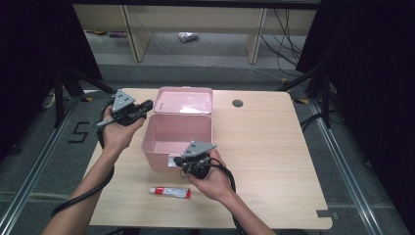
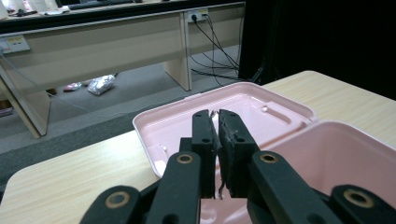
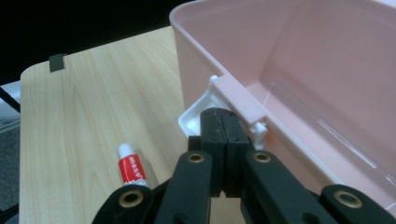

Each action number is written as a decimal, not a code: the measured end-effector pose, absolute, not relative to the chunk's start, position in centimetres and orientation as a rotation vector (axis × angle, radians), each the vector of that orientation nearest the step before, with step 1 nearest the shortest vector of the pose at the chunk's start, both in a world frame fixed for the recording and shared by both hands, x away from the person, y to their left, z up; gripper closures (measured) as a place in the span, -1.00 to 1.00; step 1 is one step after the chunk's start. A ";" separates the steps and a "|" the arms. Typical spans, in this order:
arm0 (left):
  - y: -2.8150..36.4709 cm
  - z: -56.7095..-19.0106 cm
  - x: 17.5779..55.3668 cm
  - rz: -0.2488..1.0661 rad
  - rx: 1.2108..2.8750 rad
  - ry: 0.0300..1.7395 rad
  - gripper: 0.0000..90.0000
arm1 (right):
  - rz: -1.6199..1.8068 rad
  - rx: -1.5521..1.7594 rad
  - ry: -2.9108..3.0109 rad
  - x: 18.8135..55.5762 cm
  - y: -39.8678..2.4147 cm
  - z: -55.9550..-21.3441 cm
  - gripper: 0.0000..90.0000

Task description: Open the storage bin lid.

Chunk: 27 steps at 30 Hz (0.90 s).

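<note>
The right gripper, jaws pressed together and empty, rests against the white latch on the near wall of the open pink box; the left gripper, jaws parted by a narrow slit with nothing between them, hovers at the box's far left corner, beside its flipped-back lid; a small red-and-white tube lies on the wooden table just in front of the box, near the front edge; bare tabletop stretches wide to the right.
</note>
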<state>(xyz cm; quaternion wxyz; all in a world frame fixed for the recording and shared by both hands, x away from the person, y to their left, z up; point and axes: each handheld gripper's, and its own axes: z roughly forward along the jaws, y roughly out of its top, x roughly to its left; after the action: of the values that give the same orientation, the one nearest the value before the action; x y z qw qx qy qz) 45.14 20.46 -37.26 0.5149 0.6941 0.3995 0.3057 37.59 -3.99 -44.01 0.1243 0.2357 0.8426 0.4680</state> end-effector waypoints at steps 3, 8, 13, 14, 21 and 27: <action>20.5 -37.6 44.4 0.737 1.681 0.943 0.87 | 1.363 0.699 2.455 37.5 -4.0 -44.0 1.00; 20.8 -38.2 43.5 0.726 1.693 0.937 0.86 | 1.359 0.688 2.450 37.5 -4.1 -43.8 0.94; 20.8 -38.8 42.7 0.720 1.708 0.931 0.85 | 1.374 0.713 2.462 37.2 -4.1 -43.6 0.84; 20.8 -38.9 42.5 0.714 1.706 0.932 0.84 | 1.379 0.699 2.462 37.3 -4.1 -43.6 0.81; 20.9 -39.4 41.5 0.695 1.719 0.919 0.75 | 1.407 0.697 2.462 36.9 -4.4 -43.3 0.69; 21.3 -39.7 40.6 0.686 1.721 0.907 0.65 | 1.441 0.681 2.423 36.6 -5.3 -42.4 0.52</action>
<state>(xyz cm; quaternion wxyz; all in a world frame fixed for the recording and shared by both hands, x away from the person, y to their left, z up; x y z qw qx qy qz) 40.60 21.31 -39.70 0.5137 0.7158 0.3771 0.2854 36.57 -5.31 -42.39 0.1206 0.2331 0.8293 0.4933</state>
